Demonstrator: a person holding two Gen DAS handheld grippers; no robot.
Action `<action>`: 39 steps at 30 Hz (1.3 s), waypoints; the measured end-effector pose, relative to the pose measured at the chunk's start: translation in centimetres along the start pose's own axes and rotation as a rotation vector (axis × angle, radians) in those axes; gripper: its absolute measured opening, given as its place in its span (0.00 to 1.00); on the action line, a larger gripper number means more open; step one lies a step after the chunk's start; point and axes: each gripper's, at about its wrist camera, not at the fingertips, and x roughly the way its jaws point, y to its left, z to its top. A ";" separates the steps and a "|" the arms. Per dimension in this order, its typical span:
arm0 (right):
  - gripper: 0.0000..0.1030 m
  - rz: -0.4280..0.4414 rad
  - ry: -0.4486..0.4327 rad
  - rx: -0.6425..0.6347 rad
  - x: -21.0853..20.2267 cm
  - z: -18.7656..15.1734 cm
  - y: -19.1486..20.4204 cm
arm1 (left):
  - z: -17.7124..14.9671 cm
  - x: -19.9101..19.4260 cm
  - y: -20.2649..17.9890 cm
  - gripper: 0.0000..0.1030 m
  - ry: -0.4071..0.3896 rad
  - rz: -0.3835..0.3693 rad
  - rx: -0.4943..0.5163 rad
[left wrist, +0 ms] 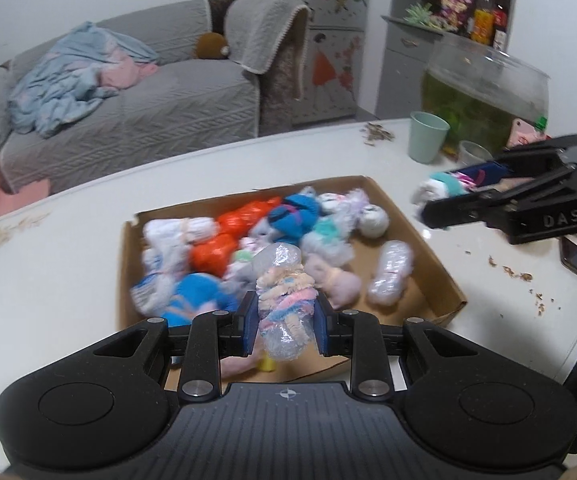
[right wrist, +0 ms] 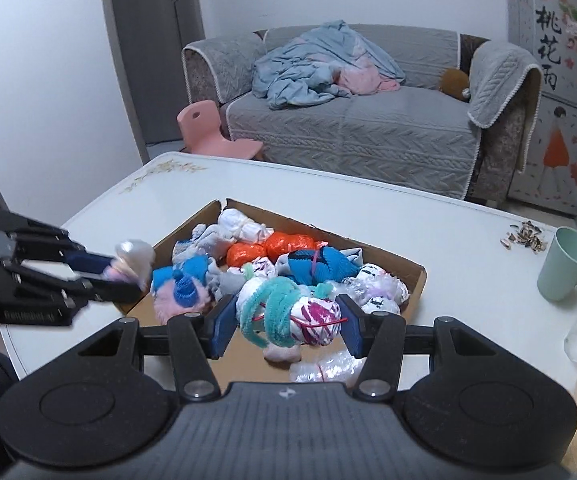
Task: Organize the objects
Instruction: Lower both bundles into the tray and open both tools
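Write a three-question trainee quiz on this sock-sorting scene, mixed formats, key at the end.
1. True or false: the left gripper holds a pastel bundle wrapped in clear plastic.
2. The right gripper is shut on: A) the green cup B) a teal-and-white bundle C) nothing.
3. Fill in: the other bundles lie in a cardboard ____.

Key: 1 true; 2 B; 3 box.
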 end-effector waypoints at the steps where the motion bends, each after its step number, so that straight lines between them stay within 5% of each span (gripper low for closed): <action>1: 0.48 0.005 -0.002 0.000 0.0 0.0 -0.1 | 0.1 0.4 -0.4 0.33 0.005 -0.007 0.010; 17: 0.48 0.102 0.114 -0.062 2.7 -1.0 -0.9 | -0.9 9.2 -0.6 0.33 0.224 -0.164 0.024; 32: 0.48 0.195 0.269 -0.122 7.2 -2.4 0.8 | -1.6 11.3 2.1 0.33 0.293 -0.052 -0.001; 39: 0.48 0.195 0.343 -0.138 9.7 -3.0 1.0 | -1.2 11.5 1.5 0.33 0.307 -0.056 0.045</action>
